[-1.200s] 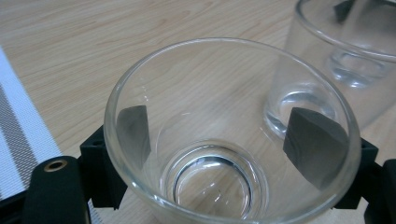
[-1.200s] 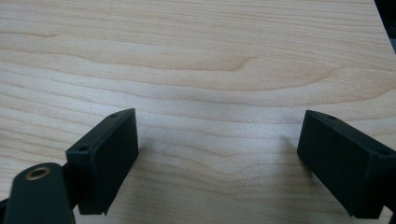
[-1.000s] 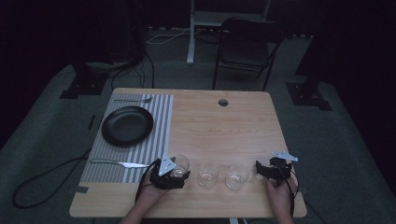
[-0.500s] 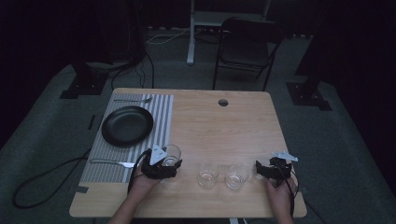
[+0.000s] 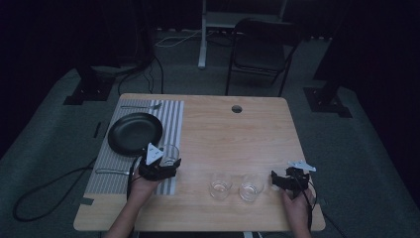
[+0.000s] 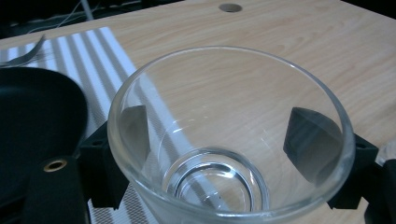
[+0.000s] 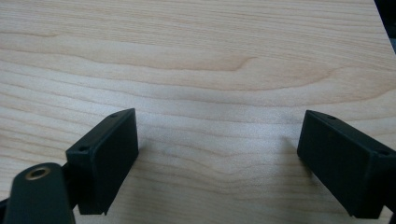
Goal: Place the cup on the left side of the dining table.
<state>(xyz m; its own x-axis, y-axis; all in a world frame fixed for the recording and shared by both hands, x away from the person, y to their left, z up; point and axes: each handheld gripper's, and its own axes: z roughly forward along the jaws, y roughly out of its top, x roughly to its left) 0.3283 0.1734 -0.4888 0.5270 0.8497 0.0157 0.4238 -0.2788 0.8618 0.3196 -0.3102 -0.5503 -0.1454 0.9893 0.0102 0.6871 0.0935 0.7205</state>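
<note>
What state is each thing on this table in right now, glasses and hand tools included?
Clear drinking glass: upright, empty, clamped in the left tool, over the striped placemat's edge.
Two other clear glasses: upright, empty, side by side on the wooden table.
Right tool: jaws open, nothing between them.
Black round plate: empty, on the placemat.

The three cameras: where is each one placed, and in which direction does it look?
High view: above the person's side, facing forward and down on the table; both forearms and hands enter from the bottom.
Left gripper view: on the left gripper, looking along its jaws, shut on a glass beside the plate.
Right gripper view: on the right gripper, looking down at bare wood between open jaws.
Shared: high and left gripper views both show the glass, plate and striped mat.
</note>
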